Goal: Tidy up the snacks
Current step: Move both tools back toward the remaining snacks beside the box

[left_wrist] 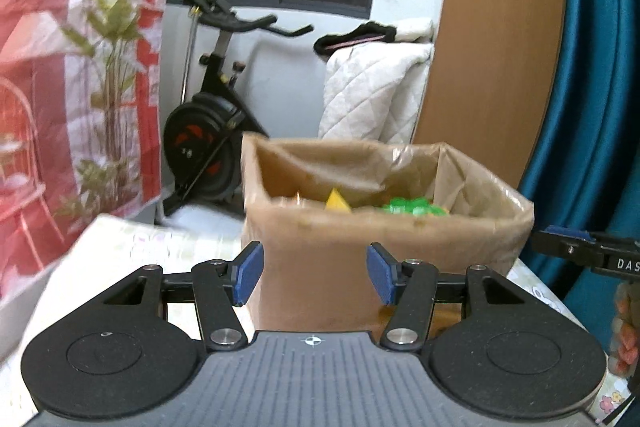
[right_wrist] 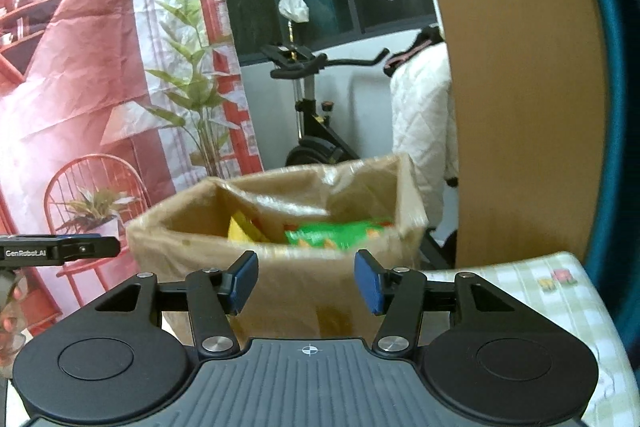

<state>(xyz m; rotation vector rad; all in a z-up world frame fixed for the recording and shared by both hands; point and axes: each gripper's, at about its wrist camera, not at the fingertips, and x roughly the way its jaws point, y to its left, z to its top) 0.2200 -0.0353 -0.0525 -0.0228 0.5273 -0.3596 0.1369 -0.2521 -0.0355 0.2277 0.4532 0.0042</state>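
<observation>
A brown box lined with a clear plastic bag (left_wrist: pixel 384 239) stands on the table just beyond both grippers. Inside it lie a yellow packet (left_wrist: pixel 337 205) and a green snack packet (left_wrist: pixel 412 207); the right wrist view shows the same box (right_wrist: pixel 280 267), yellow packet (right_wrist: pixel 240 229) and green packet (right_wrist: pixel 336 235). My left gripper (left_wrist: pixel 316 273) is open, blue pads apart, with nothing between them, facing the box's near wall. My right gripper (right_wrist: pixel 306 281) is open and empty too, close to that wall. Each gripper's tip shows at the edge of the other's view.
The table carries a pale green checked cloth (right_wrist: pixel 532 291). Behind the box stand an exercise bike (left_wrist: pixel 208 131), a red printed backdrop (right_wrist: pixel 80 87), a white quilted cover (left_wrist: pixel 372 95), a wooden panel (left_wrist: pixel 492 47) and a teal curtain (left_wrist: pixel 592 87).
</observation>
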